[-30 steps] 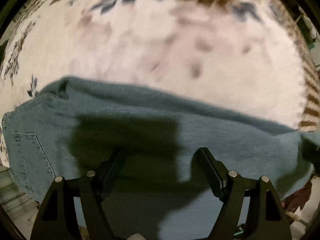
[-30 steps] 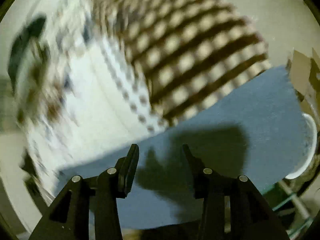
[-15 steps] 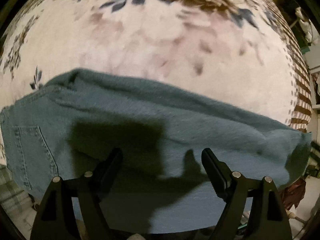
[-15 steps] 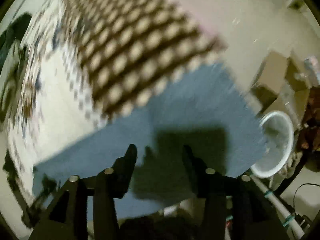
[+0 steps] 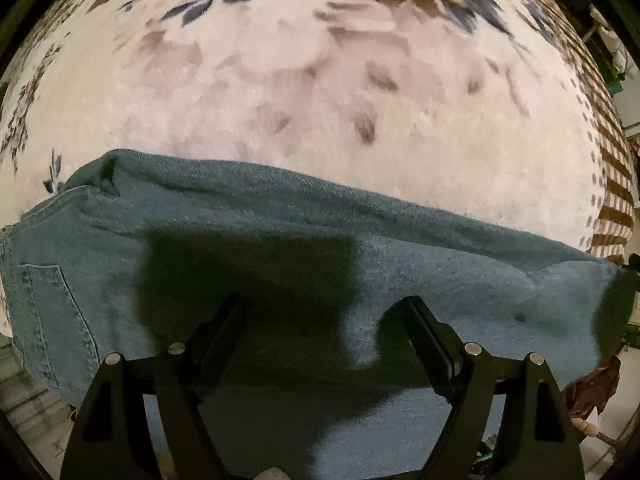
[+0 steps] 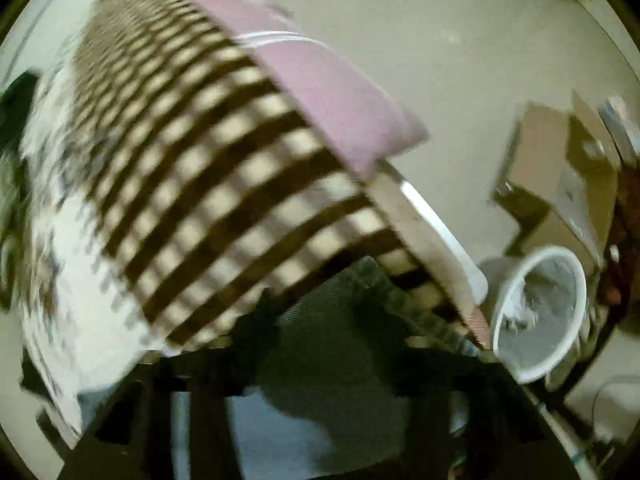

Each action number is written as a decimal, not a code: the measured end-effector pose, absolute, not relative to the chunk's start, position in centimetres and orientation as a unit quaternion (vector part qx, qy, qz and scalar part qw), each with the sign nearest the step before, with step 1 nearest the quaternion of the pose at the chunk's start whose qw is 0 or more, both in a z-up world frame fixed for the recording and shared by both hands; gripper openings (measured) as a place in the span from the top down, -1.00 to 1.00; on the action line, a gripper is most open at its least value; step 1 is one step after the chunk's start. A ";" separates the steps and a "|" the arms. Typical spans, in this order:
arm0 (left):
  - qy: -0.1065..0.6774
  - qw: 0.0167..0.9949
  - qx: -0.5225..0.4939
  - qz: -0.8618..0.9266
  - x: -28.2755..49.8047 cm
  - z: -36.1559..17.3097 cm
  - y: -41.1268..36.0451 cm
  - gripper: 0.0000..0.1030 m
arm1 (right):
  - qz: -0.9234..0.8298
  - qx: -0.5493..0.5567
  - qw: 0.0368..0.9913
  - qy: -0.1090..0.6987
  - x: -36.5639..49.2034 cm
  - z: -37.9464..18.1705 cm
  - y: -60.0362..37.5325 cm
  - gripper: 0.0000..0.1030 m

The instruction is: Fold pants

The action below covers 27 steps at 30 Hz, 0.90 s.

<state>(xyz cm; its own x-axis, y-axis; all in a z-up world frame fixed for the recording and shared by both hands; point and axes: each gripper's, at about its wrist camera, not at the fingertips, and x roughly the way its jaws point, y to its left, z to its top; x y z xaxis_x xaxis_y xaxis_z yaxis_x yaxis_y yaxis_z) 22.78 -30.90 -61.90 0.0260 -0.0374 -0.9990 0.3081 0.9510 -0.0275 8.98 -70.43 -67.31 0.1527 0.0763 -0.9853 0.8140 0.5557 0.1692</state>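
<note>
Left wrist view: your left claw (image 5: 320, 320) stands wide apart, holding nothing, poised low over the pants (image 5: 280, 248), which lie lengthwise across the floral blanket (image 5: 320, 100). To the claw's left lies the seat end, with a stitched back pocket (image 5: 52, 312); directly ahead of and beneath both fingers runs the leg fabric; to the claw's right the denim stretches out to a rumpled far end (image 5: 580, 292). The step in hand appears to be taking hold of an edge for a fold, so set each finger squarely over the near edge, pinch every layer together, and lift evenly so that the crease runs straight rather than skewed. Right wrist view: your right claw (image 6: 320, 392) is badly blurred and dark, so whether it is parted or closed cannot be told. A patch of the pants (image 6: 332, 340) sits just ahead of it and under it, beyond which spreads the checkered border (image 6: 220, 180) of the bedding; well off to the claw's right stands a white bin (image 6: 536, 316) on the floor. Steady this hand before gripping.
</note>
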 end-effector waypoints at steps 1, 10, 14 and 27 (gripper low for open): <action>0.687 0.709 0.100 -0.122 22.8 -62.0 -31.1 -0.57 | -0.260 0.361 0.671 0.593 9.6 -66.9 -69.1 0.18; 0.689 0.708 0.105 -0.116 22.6 -61.6 -31.5 -0.57 | -0.164 0.319 0.692 0.627 7.5 -64.6 -66.6 -0.36; 0.688 0.709 0.106 -0.115 22.3 -61.4 -31.5 -0.57 | -0.201 0.336 0.699 0.598 6.8 -64.8 -70.7 -0.38; 0.688 0.710 0.104 -0.112 22.6 -62.2 -30.9 -0.57 | -0.305 0.400 0.667 0.550 3.5 -66.5 -75.2 -0.38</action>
<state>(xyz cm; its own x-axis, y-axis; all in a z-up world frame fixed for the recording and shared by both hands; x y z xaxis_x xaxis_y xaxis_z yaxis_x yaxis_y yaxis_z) 22.64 -30.90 -62.21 0.0286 -0.0161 -0.9995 0.3009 0.9536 -0.0068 3.46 -75.23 -66.52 0.2094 0.0332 -0.9773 0.8463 0.4945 0.1981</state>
